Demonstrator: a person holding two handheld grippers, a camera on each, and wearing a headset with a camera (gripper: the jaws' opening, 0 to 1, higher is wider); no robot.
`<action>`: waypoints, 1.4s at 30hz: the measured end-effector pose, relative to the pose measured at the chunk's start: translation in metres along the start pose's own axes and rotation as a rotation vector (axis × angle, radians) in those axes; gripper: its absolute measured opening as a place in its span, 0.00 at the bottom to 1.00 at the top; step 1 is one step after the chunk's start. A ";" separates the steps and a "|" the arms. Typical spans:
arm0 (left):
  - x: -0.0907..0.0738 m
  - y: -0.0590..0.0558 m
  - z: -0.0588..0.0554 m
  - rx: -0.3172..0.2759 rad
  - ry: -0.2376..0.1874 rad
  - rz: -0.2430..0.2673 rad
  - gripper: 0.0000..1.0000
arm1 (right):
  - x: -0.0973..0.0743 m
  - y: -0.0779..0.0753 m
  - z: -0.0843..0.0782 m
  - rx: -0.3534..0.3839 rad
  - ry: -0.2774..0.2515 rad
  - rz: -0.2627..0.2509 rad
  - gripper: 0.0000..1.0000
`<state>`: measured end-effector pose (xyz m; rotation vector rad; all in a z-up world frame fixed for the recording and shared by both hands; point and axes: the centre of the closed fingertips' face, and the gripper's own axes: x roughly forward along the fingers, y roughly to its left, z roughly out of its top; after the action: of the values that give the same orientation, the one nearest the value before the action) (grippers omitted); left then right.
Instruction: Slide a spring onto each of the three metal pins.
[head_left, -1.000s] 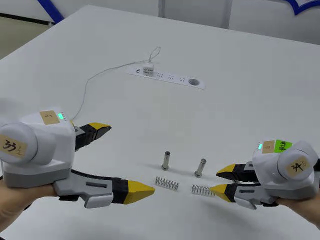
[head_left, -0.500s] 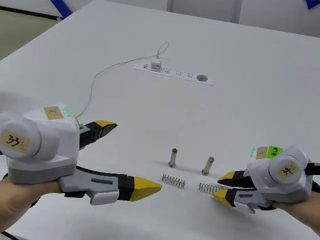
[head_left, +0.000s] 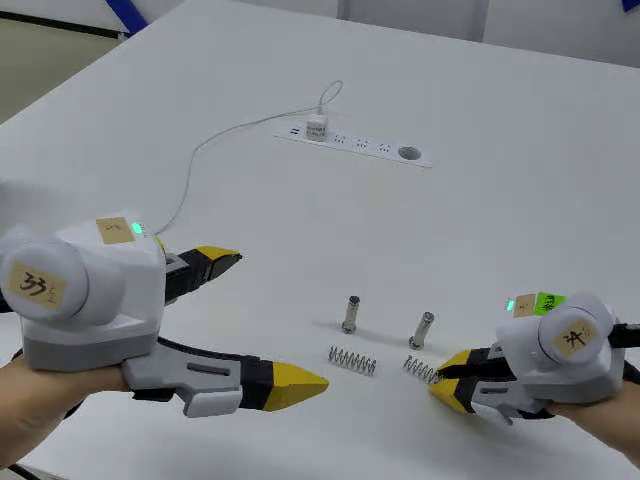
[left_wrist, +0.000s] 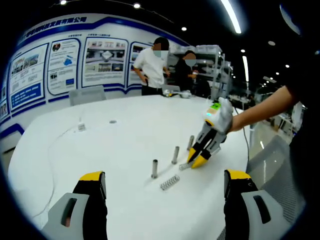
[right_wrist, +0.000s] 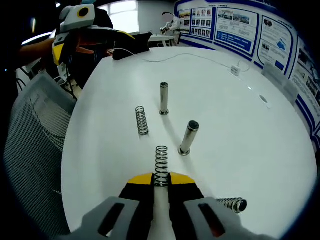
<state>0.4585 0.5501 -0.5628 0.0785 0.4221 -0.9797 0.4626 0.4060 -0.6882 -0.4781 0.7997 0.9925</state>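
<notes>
**Right claw pinches a spring by its end**

We see the right claw (right_wrist: 161, 182) closed on the near end of one spring (right_wrist: 161, 162). The spring sticks out toward 12 o'clock in the right gripper view, and its far end comes close to the near pin (right_wrist: 187, 138) at 1 o'clock. The far pin (right_wrist: 163, 98) stands upright beyond it. A free spring (right_wrist: 142, 120) lies on the worktop (right_wrist: 240, 115) at 11 o'clock from the claw. At 4 o'clock, just beside the claw, lies what looks like a third pin (right_wrist: 233, 204) with coils already round it, though we cannot be sure. The left claw (head_left: 272, 320) hangs wide open and empty, at 9 o'clock of the pins in the head view.

We judge the spring light, thin and bouncy, so it may bend or flick away if squeezed hard or pushed off-axis. A grip at one end leaves the other end's bore free to thread over a pin head. The pins look stiff but slim and unfixed, so a sideways nudge may topple them. The open claw could steady one low on its shaft.
</notes>
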 end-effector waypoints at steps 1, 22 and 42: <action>0.001 -0.001 0.000 0.002 0.000 -0.003 1.00 | 0.000 0.001 0.000 -0.004 0.000 0.000 0.11; 0.016 -0.035 0.013 0.097 -0.002 -0.104 0.92 | -0.056 0.022 0.048 -0.139 -0.072 0.002 0.11; 0.027 -0.075 0.021 0.190 0.000 -0.225 0.74 | -0.086 0.071 0.087 -0.327 -0.105 0.061 0.11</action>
<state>0.4172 0.4811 -0.5446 0.2060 0.3413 -1.2402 0.4062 0.4524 -0.5663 -0.6791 0.5616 1.2021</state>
